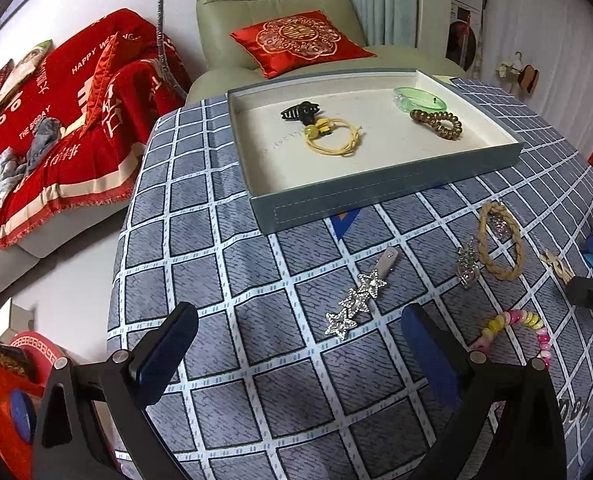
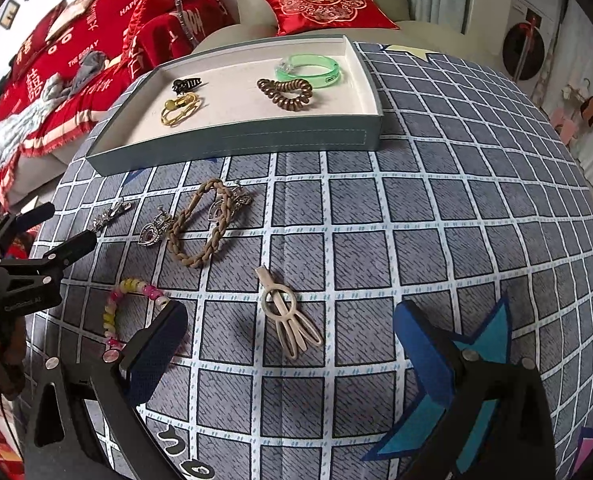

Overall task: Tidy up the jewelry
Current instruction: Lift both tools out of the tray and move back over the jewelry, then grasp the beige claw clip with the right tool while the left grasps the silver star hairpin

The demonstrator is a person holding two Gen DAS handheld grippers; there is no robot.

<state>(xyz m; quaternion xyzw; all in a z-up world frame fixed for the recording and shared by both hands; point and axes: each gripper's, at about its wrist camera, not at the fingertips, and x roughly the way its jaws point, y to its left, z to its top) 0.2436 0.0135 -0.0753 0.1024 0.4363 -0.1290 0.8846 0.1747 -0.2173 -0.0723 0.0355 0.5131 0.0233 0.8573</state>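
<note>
My left gripper [image 1: 296, 344] hovers open over the checked tablecloth, and a silver star hair clip [image 1: 356, 304] lies just ahead between its fingers. My right gripper [image 2: 292, 344] is also open, with a beige hair clip [image 2: 288, 316] lying between its fingertips. A braided tan hair tie [image 2: 200, 224], a silver heart brooch [image 2: 154, 232] and a pink-yellow beaded bracelet [image 2: 128, 308] lie loose on the cloth. The grey tray [image 1: 376, 200] holds a black claw clip [image 1: 300, 112], a yellow hair tie [image 1: 332, 136], a green bangle [image 1: 420, 98] and a brown coil tie [image 1: 436, 122].
The round table's edge [image 1: 116, 280] drops off to the left. Beyond it stand a sofa with a red blanket [image 1: 76, 120] and a pale armchair with a red cushion [image 1: 300, 40]. A blue star patch [image 2: 476, 360] is on the cloth under my right finger.
</note>
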